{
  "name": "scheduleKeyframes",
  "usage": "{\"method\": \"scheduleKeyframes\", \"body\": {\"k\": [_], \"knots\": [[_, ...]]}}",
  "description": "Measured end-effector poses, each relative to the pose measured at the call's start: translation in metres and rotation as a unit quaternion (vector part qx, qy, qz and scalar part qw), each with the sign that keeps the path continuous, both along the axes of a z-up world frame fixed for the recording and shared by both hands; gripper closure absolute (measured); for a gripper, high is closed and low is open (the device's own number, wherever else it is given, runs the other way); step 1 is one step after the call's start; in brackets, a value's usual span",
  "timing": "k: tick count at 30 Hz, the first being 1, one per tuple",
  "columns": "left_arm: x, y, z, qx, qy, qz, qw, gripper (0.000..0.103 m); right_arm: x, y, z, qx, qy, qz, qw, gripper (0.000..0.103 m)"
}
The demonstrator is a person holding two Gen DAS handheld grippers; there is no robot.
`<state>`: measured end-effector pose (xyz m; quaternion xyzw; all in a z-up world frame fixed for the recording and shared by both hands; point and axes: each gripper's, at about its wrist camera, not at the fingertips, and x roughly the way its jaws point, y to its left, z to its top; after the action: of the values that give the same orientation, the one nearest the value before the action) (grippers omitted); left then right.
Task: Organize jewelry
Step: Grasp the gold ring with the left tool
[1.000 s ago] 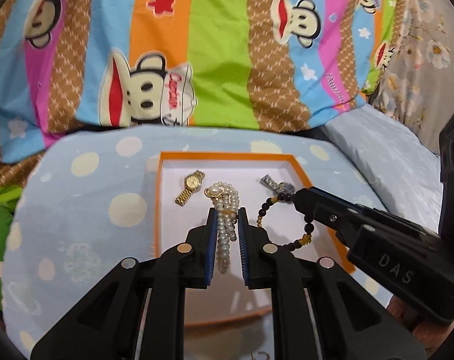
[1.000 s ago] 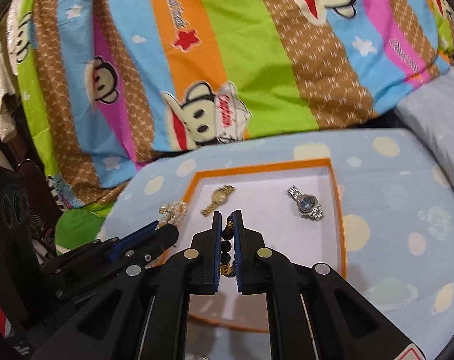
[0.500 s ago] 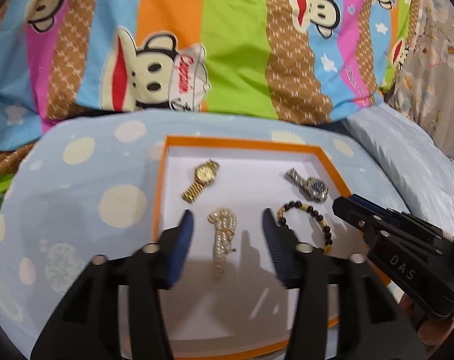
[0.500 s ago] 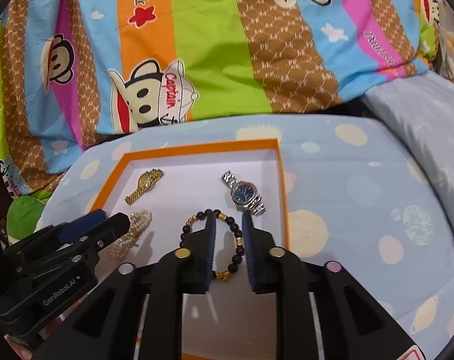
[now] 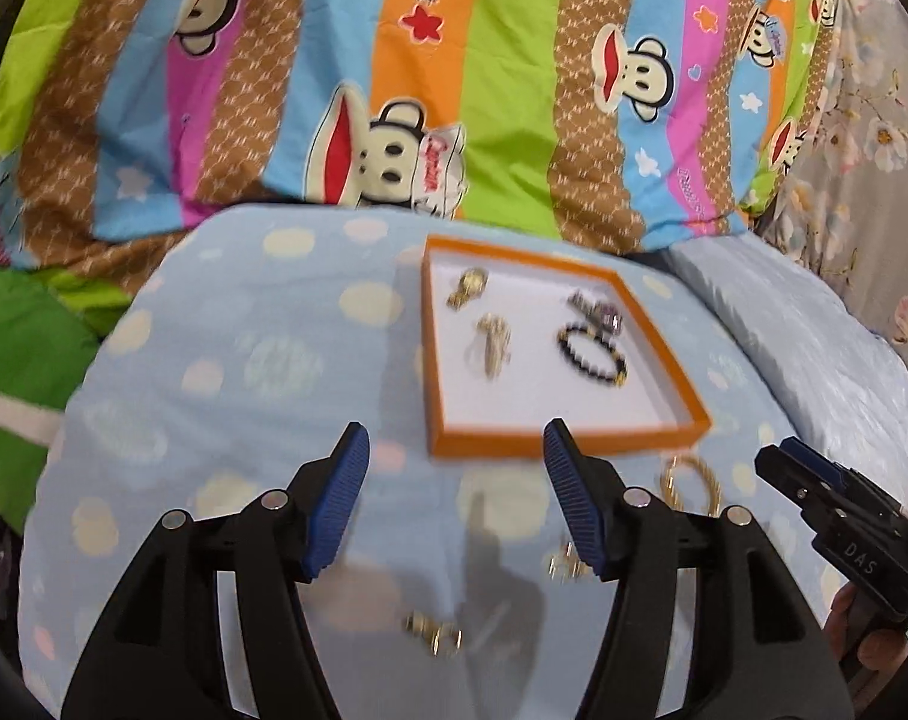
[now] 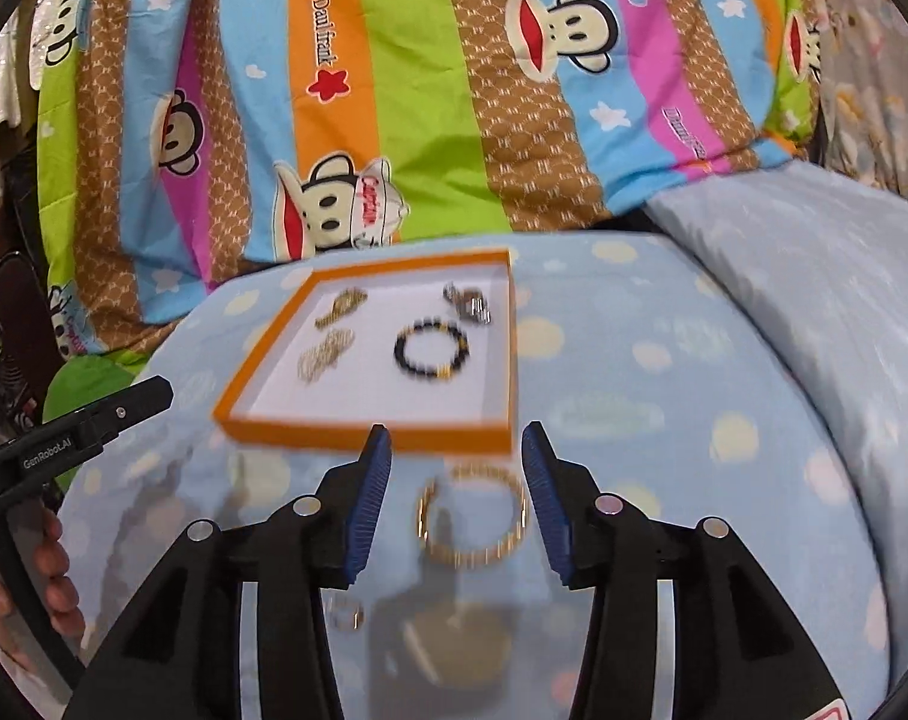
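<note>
both sets of jaws stand wide apart and grip nothing. the left gripper (image 5: 457,498) hangs over the blue dotted cover (image 5: 261,360) just short of the near edge of the orange tray (image 5: 565,443). the right gripper (image 6: 457,498) straddles a gold bangle (image 6: 475,516) that lies flat on the cover just off the tray's near edge.

inside the tray sit a gold watch (image 6: 341,307) and a silver watch (image 6: 469,301) toward its far edge, and nearer, a pearl strand (image 6: 324,354) and a black bead bracelet (image 6: 431,349).

small gold pieces (image 5: 432,636) lie loose on the cover below the left gripper; blur hides what they are.

risks, as i judge them: the bangle is thin and flat on soft cloth, so closing pads may pinch fabric or skate over it. a low reach could knock the tray's near wall and scatter what is sorted. the tiny pieces could sink into a fold.
</note>
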<state>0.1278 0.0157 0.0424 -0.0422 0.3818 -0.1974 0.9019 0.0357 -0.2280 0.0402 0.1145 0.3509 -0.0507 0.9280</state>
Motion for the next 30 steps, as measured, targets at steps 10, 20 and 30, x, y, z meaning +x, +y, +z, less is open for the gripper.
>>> {"method": "scheduleKeyframes", "body": {"k": [10,20,30], "knots": [[-0.049,0.011,-0.043,0.024,0.046,0.003,0.9987,0.045,-0.045,0.021,-0.044,0.009,0.052,0.001,0.999,0.057],[-0.05,0.008,-0.054,0.042,0.061,0.014,0.9972,0.049,-0.047,0.026,-0.05,0.009,0.062,0.003,0.998,0.055],[-0.048,-0.003,-0.055,0.058,0.056,0.001,0.9968,0.09,-0.046,0.028,-0.05,0.009,0.063,0.002,0.998,0.054]]}}
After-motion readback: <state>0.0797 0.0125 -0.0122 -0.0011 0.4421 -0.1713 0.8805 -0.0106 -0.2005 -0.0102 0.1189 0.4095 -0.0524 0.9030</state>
